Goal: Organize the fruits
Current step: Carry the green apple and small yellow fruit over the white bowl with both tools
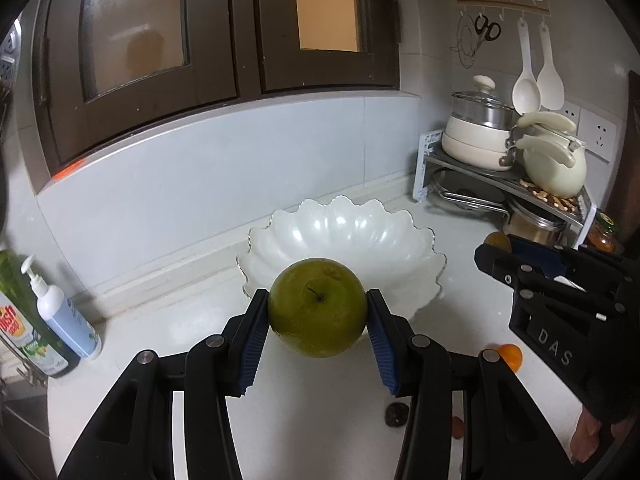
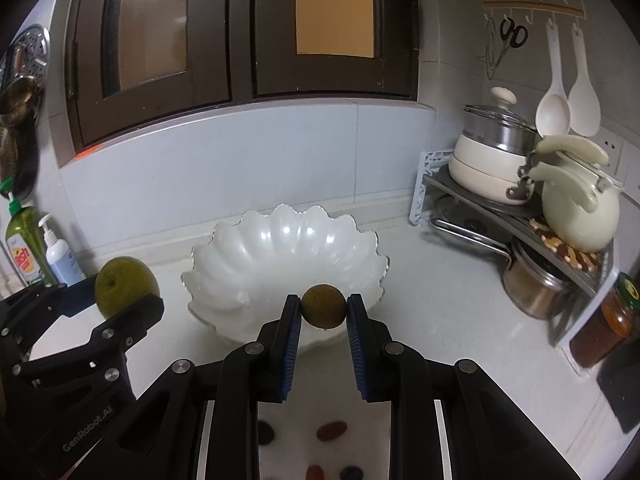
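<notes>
A: While both grippers are hanging just in front of the white scalloped bowl (image 1: 340,236), what is the biggest risk?

B: The bowl itself is looking light and is sitting empty on the counter (image 1: 160,340); a fruit let go from too high could, by his judgement, bounce off the glossy wall or tip the rim. The left gripper (image 1: 318,308) is clamping the green apple (image 1: 318,306) by its sides, just short of the bowl's near edge, and the round skin might be slipping on the ribbed blue pads (image 1: 256,336).

A: And the other tool?

B: The right gripper (image 2: 323,307) is pinching a small brown round fruit (image 2: 323,306), also at the bowl's near rim. That one is so small it could be squirting out sideways if the squeeze is off-centre. The two tools are working close together and might be knocking each other.

A: The count?

B: One bowl, two grippers, one apple, one brown fruit held. Near the bowl's right side, one small orange fruit (image 1: 510,356) is lying on the counter; several dark small fruits are lying below the grippers, but the number is unclear.
</notes>
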{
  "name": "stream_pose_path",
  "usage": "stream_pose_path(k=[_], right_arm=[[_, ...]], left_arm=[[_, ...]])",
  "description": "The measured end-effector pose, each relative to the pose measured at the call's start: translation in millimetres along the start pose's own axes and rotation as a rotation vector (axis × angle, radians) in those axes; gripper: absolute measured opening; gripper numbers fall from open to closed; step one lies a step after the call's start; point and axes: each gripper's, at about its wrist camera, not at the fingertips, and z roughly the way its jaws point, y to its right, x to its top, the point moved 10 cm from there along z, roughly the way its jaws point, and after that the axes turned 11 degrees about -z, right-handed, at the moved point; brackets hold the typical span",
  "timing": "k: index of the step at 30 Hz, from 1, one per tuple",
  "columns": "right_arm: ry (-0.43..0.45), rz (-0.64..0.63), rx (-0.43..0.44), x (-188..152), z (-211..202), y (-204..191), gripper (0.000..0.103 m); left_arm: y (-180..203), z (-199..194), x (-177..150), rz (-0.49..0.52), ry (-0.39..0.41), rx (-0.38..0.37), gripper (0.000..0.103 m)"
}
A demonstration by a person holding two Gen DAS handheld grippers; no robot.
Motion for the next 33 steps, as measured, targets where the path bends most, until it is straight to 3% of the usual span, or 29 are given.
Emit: stream_pose_path(k=[18, 33], right_arm=[[-0.115, -0.018, 0.047, 33, 77, 6, 0.025], [-0.289, -0.104, 0.059, 31, 156, 5, 0.025]], left_arm=[[-12, 64, 39, 0.003, -0.079, 0.035, 0.048], [-24, 143, 39, -0.02, -0.247, 0.056, 0.048]])
